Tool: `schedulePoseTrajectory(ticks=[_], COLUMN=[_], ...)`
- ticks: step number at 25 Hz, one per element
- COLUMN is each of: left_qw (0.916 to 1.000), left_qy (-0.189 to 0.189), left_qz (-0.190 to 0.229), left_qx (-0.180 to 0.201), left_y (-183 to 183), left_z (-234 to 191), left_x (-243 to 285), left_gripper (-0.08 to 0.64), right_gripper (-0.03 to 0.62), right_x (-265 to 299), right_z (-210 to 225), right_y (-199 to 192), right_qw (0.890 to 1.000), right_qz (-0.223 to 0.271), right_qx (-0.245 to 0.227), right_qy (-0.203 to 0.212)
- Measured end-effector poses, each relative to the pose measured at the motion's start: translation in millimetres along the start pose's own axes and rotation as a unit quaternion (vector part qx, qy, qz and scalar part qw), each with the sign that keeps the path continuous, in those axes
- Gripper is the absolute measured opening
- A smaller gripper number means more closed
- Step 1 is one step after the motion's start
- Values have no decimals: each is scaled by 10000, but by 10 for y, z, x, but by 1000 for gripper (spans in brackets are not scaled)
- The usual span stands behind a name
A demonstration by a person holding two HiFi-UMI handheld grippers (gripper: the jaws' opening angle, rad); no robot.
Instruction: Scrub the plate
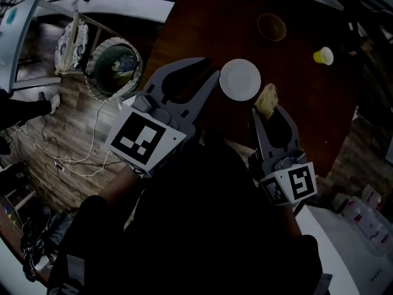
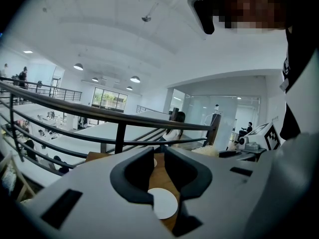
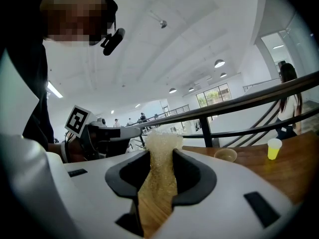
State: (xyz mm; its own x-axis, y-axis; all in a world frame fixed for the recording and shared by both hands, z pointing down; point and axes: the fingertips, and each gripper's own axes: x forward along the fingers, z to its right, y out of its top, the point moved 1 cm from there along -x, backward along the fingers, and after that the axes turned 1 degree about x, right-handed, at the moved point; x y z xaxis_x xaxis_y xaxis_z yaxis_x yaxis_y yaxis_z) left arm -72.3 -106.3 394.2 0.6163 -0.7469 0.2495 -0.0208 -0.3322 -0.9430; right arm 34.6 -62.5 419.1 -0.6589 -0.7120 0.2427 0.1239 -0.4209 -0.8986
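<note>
1. Two jaws of the left gripper stand slightly apart, holding nothing.
2. At its 2 o'clock, the white plate lies on the dark table.
3. At the plate's 5 o'clock, just beside its rim, the right gripper clamps a sponge.

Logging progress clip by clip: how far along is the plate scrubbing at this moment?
Done: the right gripper has its jaws shut on the sponge. In hand: the sponge sits right at the rim of the white plate on the table; whether it touches is unclear. The left gripper is open and empty beside the plate. Left: apparently all the scrubbing, and likely steadying the plate.
</note>
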Motion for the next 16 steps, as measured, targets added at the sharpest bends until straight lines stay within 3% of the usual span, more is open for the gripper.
schedulePoseTrajectory(ticks=[16], left_qw=[9998], left_qy=[-75], left_qz=[-164], left_qx=[-75], left_y=[-105], left_z=[-105], left_x=[136], left_gripper=[75], right_gripper=[149], right_x=[100], right_z=[73], right_y=[-33], right_qw=[9999], right_qz=[-10], right_qx=[135], right_qy=[-93])
